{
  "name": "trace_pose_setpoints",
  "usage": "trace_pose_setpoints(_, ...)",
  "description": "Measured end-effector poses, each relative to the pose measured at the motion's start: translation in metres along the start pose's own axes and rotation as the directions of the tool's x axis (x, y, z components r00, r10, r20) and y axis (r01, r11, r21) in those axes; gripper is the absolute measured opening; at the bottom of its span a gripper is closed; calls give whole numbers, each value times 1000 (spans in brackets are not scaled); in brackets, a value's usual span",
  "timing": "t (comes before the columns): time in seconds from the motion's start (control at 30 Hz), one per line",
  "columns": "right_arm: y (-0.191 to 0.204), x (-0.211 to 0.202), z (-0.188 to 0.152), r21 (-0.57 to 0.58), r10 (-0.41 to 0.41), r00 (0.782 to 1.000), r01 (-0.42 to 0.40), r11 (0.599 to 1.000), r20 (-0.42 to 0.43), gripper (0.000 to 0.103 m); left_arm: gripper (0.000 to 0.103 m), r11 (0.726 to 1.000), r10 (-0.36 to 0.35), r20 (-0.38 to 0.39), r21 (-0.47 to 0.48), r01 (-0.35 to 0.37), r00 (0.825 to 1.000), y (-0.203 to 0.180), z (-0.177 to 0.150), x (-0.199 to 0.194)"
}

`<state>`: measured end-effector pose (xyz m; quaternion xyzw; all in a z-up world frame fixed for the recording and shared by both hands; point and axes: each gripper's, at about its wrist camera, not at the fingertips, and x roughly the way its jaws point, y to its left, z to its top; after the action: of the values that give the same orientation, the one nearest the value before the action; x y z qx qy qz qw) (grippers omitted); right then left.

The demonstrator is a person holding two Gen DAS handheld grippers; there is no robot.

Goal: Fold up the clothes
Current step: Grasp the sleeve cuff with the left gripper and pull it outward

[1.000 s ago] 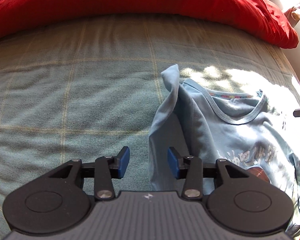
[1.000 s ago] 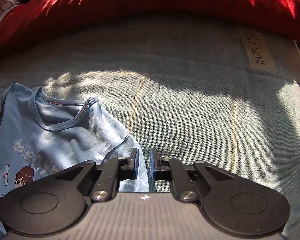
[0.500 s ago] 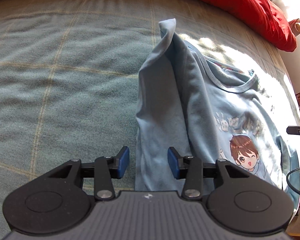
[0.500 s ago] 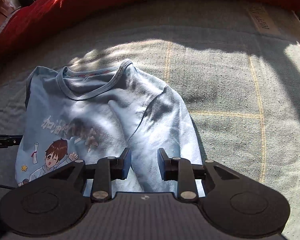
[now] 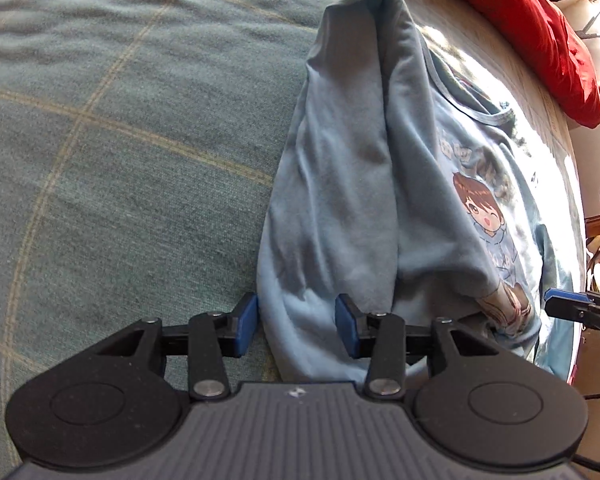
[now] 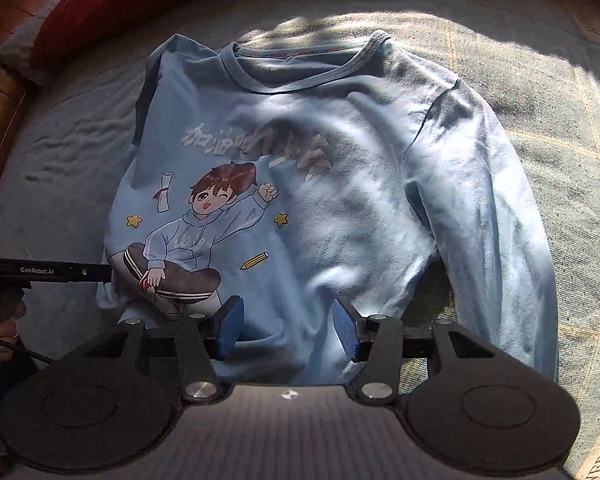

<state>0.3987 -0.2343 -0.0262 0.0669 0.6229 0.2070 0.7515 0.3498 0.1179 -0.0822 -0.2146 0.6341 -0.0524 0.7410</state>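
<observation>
A light blue long-sleeved shirt (image 6: 360, 200) with a cartoon boy print lies face up on the bed. In the left wrist view its left sleeve (image 5: 340, 168) is folded inward along the body in a raised ridge. My left gripper (image 5: 296, 326) stands open over the lower end of that fold, pads clear of the cloth. My right gripper (image 6: 288, 330) hovers over the shirt's lower hem, its jaws opening with nothing pinched. The right sleeve (image 6: 488, 208) lies spread along the shirt's right side. The left gripper's body (image 6: 48, 272) shows at the left edge of the right wrist view, with a hand (image 6: 0, 320) behind it.
The bed cover (image 5: 120, 152) is grey-green with thin yellow checks. A long red pillow (image 5: 532, 24) runs along the far side beyond the collar. Wooden furniture (image 6: 0, 60) stands past the bed's upper left corner in the right wrist view.
Both grippers have drawn back from the collar end toward the hem, so more of the shirt shows. The right jaws have widened from nearly shut. The left jaws keep their gap.
</observation>
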Motion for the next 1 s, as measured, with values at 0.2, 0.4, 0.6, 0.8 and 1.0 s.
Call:
trace_pose_setpoints(0.2,14,-3,-17,-19,17,1000,-17,1000,-16,57,38,995,-46,13,-91,47,999,7,-20,2)
trace_pose_setpoints(0.4,27,-2,-35,-52,21,999,-23,998,-42,60,3,991,-40,64,-122,48,997,7,-26,-2)
trace_pose_setpoints(0.6,37,0,-47,-83,19,998,-24,996,-63,62,2,997,63,112,-61,-57,992,5,-14,-29)
trace_pose_setpoints(0.8,43,3,-47,-95,25,997,-32,995,-69,63,2,978,210,182,-41,-206,961,30,7,-61)
trace_pose_setpoints(1.0,50,5,-44,-112,22,997,-30,993,-72,64,2,946,325,212,-52,-321,922,63,29,-76)
